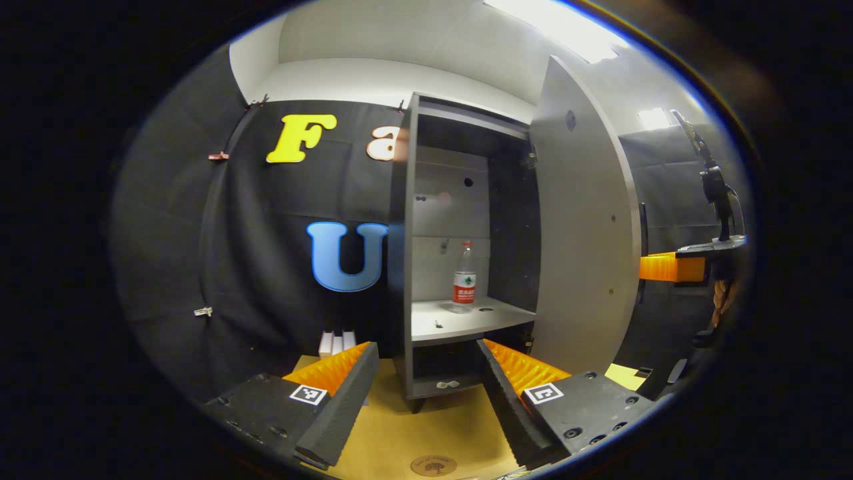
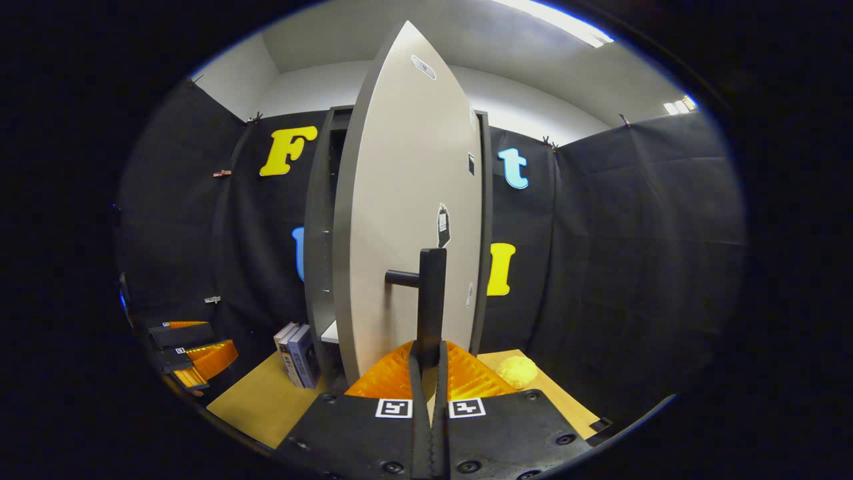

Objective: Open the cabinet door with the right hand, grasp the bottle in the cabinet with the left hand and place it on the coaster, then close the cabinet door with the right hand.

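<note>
Cabinet door (image 2: 406, 220) open w/ right tongs (image 2: 428, 363) clamped on its handle (image 2: 430, 293); left tongs (image 1: 426, 373) spread, empty, facing upright bottle (image 1: 464, 280) on cabinet shelf (image 1: 460, 321): prob. light, slick plastic, best gripped mid-body.

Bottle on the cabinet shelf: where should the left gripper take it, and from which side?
Grip the bottle around its body at the labelled band, coming straight in from the open front of the cabinet. It stands upright and alone on the shelf, and the door is swung aside. The left gripper is open, facing it.
</note>
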A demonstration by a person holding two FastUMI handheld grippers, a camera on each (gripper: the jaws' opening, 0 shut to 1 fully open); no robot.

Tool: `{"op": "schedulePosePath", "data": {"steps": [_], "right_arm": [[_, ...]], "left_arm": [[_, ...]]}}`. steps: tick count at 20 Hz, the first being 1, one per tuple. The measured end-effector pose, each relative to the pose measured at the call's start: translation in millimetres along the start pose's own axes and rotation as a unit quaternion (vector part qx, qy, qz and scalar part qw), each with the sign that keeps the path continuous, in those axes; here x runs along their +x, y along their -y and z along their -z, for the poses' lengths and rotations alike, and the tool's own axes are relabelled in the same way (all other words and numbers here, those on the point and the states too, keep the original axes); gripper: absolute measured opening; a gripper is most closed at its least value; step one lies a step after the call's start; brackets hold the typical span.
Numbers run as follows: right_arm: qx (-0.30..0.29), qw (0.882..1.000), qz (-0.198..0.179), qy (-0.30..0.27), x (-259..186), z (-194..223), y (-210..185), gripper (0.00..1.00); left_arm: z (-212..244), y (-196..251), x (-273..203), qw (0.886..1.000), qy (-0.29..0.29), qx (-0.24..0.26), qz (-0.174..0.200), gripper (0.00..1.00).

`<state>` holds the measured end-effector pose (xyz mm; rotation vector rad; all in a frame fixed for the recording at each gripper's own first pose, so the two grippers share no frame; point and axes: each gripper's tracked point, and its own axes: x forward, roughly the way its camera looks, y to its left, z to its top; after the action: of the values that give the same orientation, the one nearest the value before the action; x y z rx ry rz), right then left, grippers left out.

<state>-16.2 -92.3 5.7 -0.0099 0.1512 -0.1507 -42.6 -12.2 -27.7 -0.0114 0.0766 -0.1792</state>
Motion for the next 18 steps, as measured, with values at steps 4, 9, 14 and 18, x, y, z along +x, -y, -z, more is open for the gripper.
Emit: {"op": "schedulePosePath", "data": {"steps": [4,9,14,18], "right_arm": [[0.019,1.0,0.01,-0.003,-9,2,38,0.05],[0.011,1.0,0.013,0.014,-6,-8,73,0.05],[-0.002,1.0,-0.012,0.017,-6,-10,101,0.05],[-0.003,1.0,-0.021,0.02,-5,-10,124,0.05]], "left_arm": [[-7,42,29,0.999,0.012,-0.01,0.035,0.92],[-11,88,66,0.998,0.016,-0.009,0.054,0.92],[-12,106,104,0.999,0.02,0.005,0.039,0.92],[-16,114,129,0.999,0.026,0.02,0.022,0.92]]}}
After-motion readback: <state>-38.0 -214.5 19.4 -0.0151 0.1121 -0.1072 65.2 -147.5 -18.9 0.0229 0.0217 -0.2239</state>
